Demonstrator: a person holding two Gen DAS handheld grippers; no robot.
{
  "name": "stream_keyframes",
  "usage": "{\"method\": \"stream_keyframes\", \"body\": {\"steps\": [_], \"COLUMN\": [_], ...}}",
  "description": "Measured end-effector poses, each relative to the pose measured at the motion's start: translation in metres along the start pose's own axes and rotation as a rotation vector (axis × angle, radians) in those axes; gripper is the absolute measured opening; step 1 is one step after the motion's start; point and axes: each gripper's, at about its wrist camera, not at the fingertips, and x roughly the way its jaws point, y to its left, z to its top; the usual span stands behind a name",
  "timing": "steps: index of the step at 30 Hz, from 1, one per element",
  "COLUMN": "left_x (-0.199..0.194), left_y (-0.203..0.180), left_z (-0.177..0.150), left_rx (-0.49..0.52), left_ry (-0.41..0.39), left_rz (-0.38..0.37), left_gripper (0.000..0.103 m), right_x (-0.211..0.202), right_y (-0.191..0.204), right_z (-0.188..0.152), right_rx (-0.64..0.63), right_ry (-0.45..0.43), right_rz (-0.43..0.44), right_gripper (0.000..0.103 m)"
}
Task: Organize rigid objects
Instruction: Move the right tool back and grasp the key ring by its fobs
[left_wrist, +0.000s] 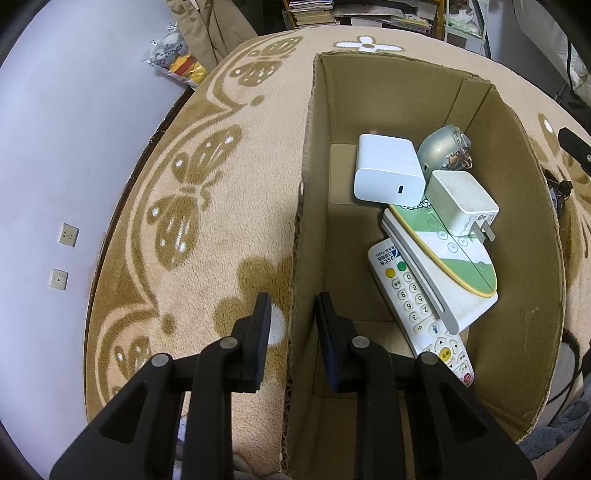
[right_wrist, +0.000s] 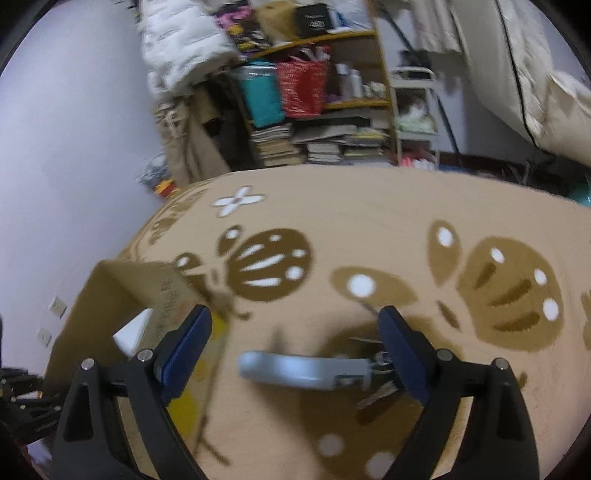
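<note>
Now the pick-up step: the right gripper, jaws spread wide, straddles a grey tool low in the frame. Closing on it comes next, I judge. At lower centre the left gripper, jaws narrowly apart, brackets the cardboard box wall.

Tan butterfly-patterned blanket, brown cardboard box, white charger

Matt corrugated cardboard box, fleecy cloth blanket — glossy plastic charger
</note>
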Motion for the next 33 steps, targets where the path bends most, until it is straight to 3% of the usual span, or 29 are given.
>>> {"method": "stream_keyframes", "body": {"steps": [7, 13, 17, 23, 30, 33], "left_x": [0.0, 0.001, 0.001, 0.003, 0.004, 0.004], "left_y": [-0.001, -0.001, -0.001, -0.002, -0.003, -0.003], "left_z": [0.0, 0.0, 0.001, 0.001, 0.001, 0.001], "left_rx": [0.001, 0.001, 0.003, 0.003, 0.003, 0.005], "left_ry": [0.001, 0.001, 0.002, 0.006, 0.006, 0.007], "left_rz": [0.001, 0.001, 0.002, 0.002, 0.001, 0.004], "left_gripper": [0.024, 0.025, 0.025, 0.025, 0.025, 0.025], "right_x": [0.025, 0.046, 0.053, 0.055, 0.042, 0.036], "right_y": [-0.037, -0.054, -0.065, -0.078, -0.068, -0.064], "right_z": [0.001, -0.005, -0.011, -0.024, -0.021, -0.014], "right_rx": [0.072, 0.084, 0.116, 0.185, 0.133, 0.112], "right_ry": [0.067, 0.139, 0.178, 0.202, 0.144, 0.132], "right_rz": [-0.045, -0.105, -0.118, -0.127, -0.145, -0.134], "right_gripper": [0.095, 0.086, 0.074, 0.044, 0.023, 0.023]}}
